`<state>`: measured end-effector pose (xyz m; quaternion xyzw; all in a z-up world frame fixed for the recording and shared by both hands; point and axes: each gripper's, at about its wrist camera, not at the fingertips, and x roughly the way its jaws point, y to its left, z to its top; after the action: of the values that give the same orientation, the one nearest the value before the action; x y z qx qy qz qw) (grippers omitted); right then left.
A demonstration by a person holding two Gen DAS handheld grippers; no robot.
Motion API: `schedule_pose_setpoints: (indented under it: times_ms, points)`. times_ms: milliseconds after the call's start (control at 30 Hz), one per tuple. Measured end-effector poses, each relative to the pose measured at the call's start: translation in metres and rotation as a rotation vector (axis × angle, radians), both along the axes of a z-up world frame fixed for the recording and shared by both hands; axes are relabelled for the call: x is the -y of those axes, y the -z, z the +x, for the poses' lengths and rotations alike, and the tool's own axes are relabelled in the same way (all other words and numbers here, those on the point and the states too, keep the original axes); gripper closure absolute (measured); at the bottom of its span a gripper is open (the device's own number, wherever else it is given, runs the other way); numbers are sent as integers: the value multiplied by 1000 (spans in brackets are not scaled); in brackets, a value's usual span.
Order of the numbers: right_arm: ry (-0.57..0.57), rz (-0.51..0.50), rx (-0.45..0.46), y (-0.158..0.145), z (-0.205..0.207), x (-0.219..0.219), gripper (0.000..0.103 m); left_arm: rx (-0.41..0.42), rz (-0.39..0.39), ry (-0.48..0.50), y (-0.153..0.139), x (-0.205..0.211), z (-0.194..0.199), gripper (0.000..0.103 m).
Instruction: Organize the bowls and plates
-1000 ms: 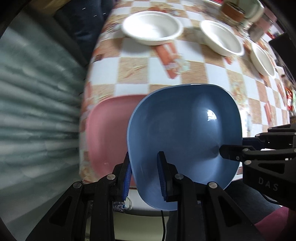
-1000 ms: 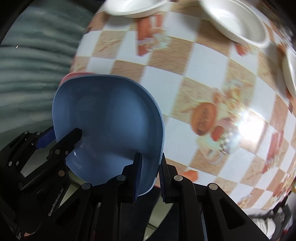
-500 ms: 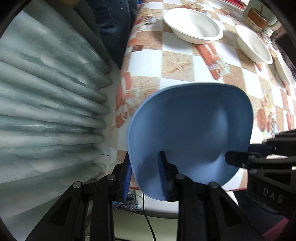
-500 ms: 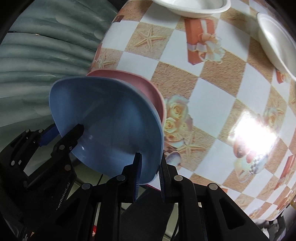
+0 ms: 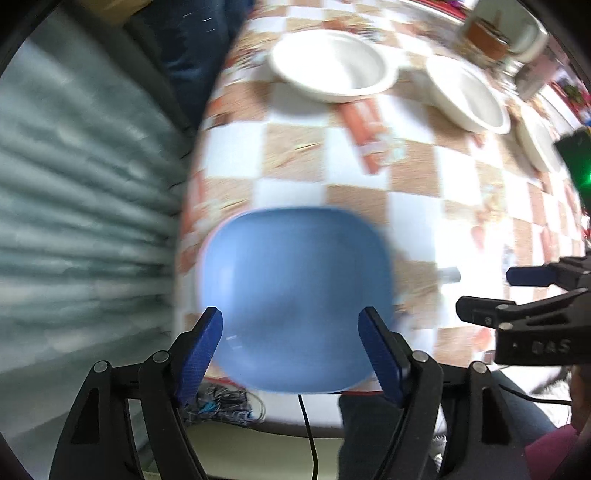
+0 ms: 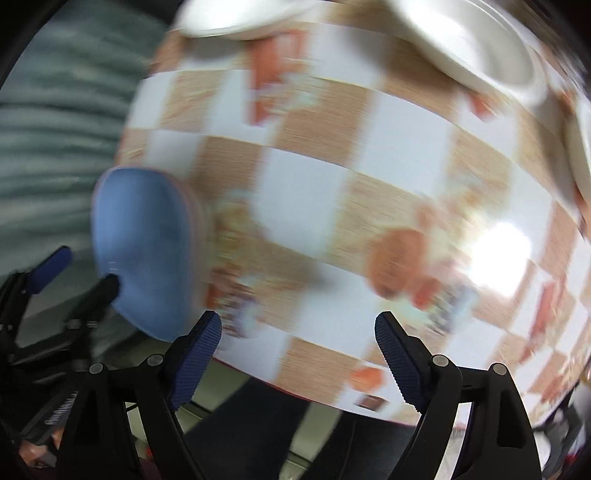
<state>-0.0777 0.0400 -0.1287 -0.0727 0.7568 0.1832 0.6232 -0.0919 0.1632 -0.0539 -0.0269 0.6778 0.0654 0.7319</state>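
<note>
A blue square plate [image 5: 295, 295] lies on the pink plate, whose rim [image 5: 207, 243] just shows at its left, at the near left corner of the checkered table [image 5: 417, 206]. My left gripper [image 5: 291, 347] is open, its blue fingertips either side of the plate's near edge, apart from it. My right gripper [image 6: 297, 350] is open and empty over the table's near edge; it also shows in the left wrist view [image 5: 517, 291]. The blue plate shows at the left in the right wrist view [image 6: 144, 251]. White bowls [image 5: 332, 66] [image 5: 465, 92] sit further back.
A third white bowl [image 5: 535, 144] and a jar [image 5: 487, 33] stand at the far right. A grey-green curtain [image 5: 85, 206] hangs left of the table. A cable [image 5: 310, 435] dangles below the near edge. Both views are motion-blurred.
Both grippers have let go of the blue plate and opened. The plate now lies flat on the pink plate. The right gripper has moved off to the right.
</note>
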Motion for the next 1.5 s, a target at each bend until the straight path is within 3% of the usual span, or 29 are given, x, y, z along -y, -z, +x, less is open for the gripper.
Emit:
schedule_pose_setpoints:
  times_ms: [233, 367, 567, 967, 1233, 1500]
  points:
    - [300, -40, -63, 17, -12, 101, 17, -15, -36, 188, -1, 67, 27, 23]
    - [445, -45, -54, 17, -15, 146, 17, -24, -32, 303, 0, 105, 35, 23]
    - [559, -36, -26, 18, -7, 181, 17, -1, -27, 411, -7, 143, 54, 23]
    - [631, -68, 103, -7, 78, 259, 17, 87, -30, 448, -28, 211, 143, 23]
    - [637, -69, 125, -12, 126, 307, 17, 92, -6, 445, -19, 248, 198, 23]
    - [678, -37, 164, -4, 172, 326, 17, 129, 26, 462, -2, 281, 256, 23]
